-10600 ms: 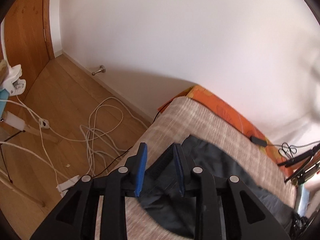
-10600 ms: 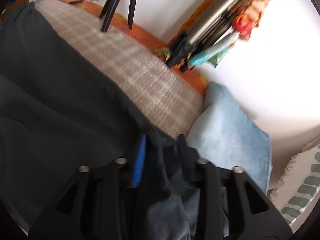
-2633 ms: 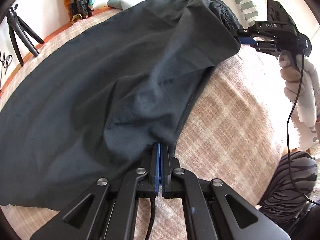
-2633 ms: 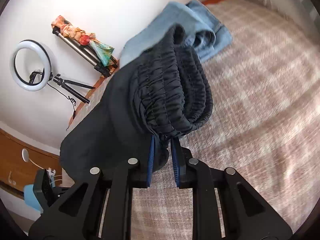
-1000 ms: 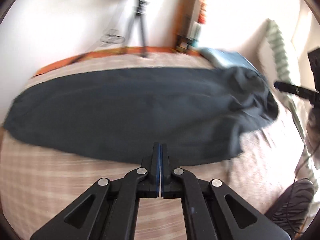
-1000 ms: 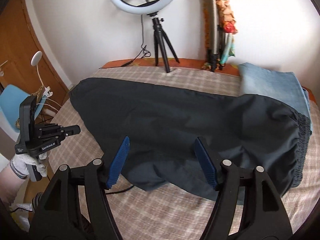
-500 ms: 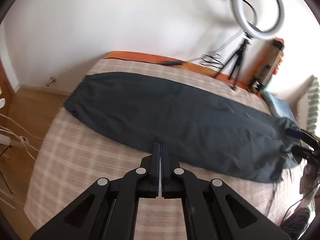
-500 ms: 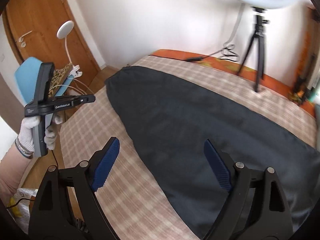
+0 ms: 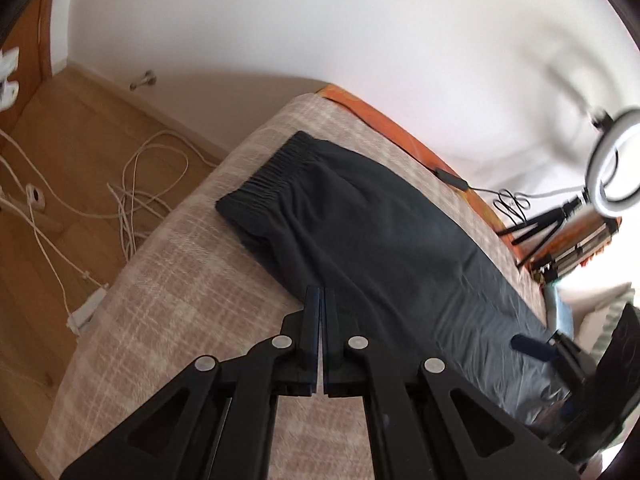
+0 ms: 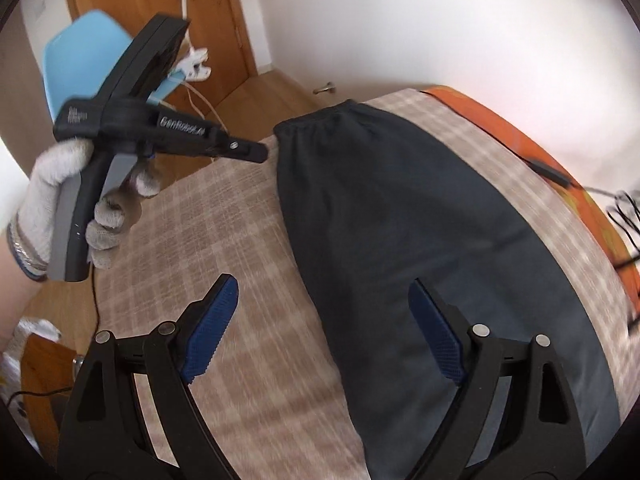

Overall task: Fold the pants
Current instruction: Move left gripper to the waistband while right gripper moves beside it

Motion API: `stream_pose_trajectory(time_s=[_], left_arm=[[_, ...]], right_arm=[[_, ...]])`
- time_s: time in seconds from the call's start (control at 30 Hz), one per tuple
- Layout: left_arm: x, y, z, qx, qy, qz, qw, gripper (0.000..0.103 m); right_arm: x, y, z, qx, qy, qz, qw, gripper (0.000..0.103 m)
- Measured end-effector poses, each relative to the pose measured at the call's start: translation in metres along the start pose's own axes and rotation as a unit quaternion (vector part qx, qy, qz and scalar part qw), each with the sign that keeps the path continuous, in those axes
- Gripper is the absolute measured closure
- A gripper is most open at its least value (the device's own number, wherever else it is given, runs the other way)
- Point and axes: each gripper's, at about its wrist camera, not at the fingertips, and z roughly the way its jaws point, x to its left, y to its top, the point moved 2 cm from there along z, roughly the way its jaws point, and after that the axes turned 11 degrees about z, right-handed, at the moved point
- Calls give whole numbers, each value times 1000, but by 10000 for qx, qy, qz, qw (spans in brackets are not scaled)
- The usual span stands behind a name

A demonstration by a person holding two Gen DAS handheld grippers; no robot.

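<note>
The dark grey pants (image 9: 384, 240) lie flat along the checked bed cover (image 9: 168, 280), folded lengthwise, with the gathered cuff end (image 9: 264, 176) near the bed's foot. My left gripper (image 9: 321, 300) is shut and empty, its tips over the pants' near edge. In the right wrist view the pants (image 10: 420, 240) run from the cuff (image 10: 320, 120) toward me. My right gripper (image 10: 324, 320) is wide open above the pants' near edge, holding nothing. The left gripper (image 10: 256, 152) shows there too, shut, just left of the cuff, held by a gloved hand.
White cables (image 9: 132, 196) lie on the wooden floor beside the bed. A ring light (image 9: 616, 172) on a tripod stands at the far bed edge by an orange sheet (image 9: 408, 136). A blue chair (image 10: 84, 52) and a wooden door (image 10: 160, 8) are past the foot.
Both grippers have swung toward the cuff end of the pants. The left one stays shut and empty, the right one stays open. The pants lie still on the bed.
</note>
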Motion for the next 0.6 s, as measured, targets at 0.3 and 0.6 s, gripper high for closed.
stream_pose_trajectory(time_s=[0.3, 0.6], left_arm=[[40, 18, 30, 90, -30, -493, 9987, 103], [78, 23, 35, -25, 37, -860, 9963, 103]], right_arm=[[24, 32, 78, 303, -561, -553, 9964, 14], [45, 63, 127, 178, -737, -712, 9946, 19]])
